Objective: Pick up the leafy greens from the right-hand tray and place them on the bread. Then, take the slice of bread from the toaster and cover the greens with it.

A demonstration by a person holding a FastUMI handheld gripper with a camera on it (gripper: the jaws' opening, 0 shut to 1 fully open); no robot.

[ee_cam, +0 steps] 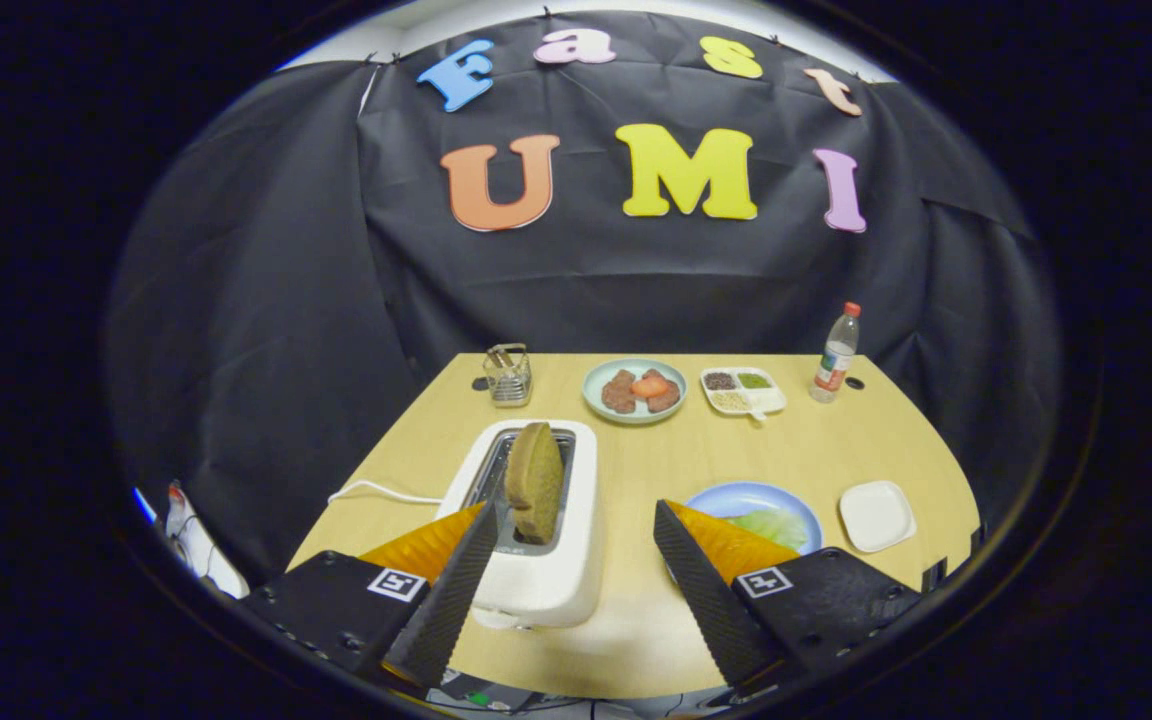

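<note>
— Green leaves (768, 524) lay on the blue plate (711, 496) near the desk's (816, 440) right edge?
— Yes, untouched. Bread slice (534, 482) stood in the toaster (536, 560); fingers (576, 520) spread, gripping nothing. Nothing seemed done yet.

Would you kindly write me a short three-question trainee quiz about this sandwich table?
1. True or false: the tongs are shut on the brown bread slice.
2. Which holds the pale green leafy greens: A) white square dish, B) blue round plate, C) white toaster?
3. Fill in: the clear plastic bottle has a ___ cap.

Key: 1 false, the tongs are open and the slice stands in the toaster; 2 B; 3 red.
</note>
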